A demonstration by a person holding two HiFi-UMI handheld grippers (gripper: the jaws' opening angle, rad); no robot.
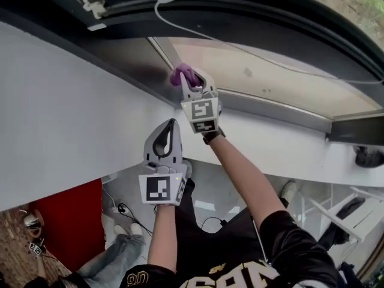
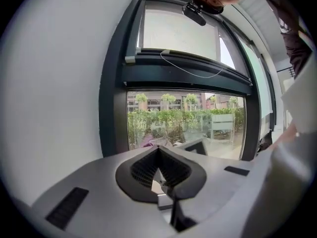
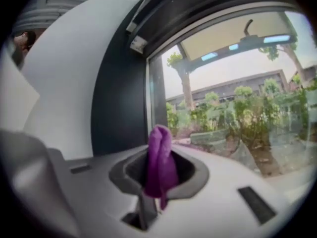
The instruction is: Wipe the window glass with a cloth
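A purple cloth [image 1: 183, 74] is bunched between the jaws of my right gripper [image 1: 193, 78], which is shut on it. The cloth sits at the near left corner of the window glass [image 1: 264, 77], close to the dark frame [image 1: 129, 56]. In the right gripper view the cloth [image 3: 161, 157] stands folded and upright in front of the glass [image 3: 237, 113]; whether it touches the pane I cannot tell. My left gripper [image 1: 172, 125] hangs lower, in front of the white wall, shut and empty. Its jaws [image 2: 159, 149] meet at the tips, pointing at the glass [image 2: 188, 120].
A white cable [image 1: 240, 45] runs loosely along the dark upper frame. White wall [image 1: 60, 113] flanks the window on the left. Below are a red panel [image 1: 66, 227], floor cables and a white rack [image 1: 354, 212] at the right.
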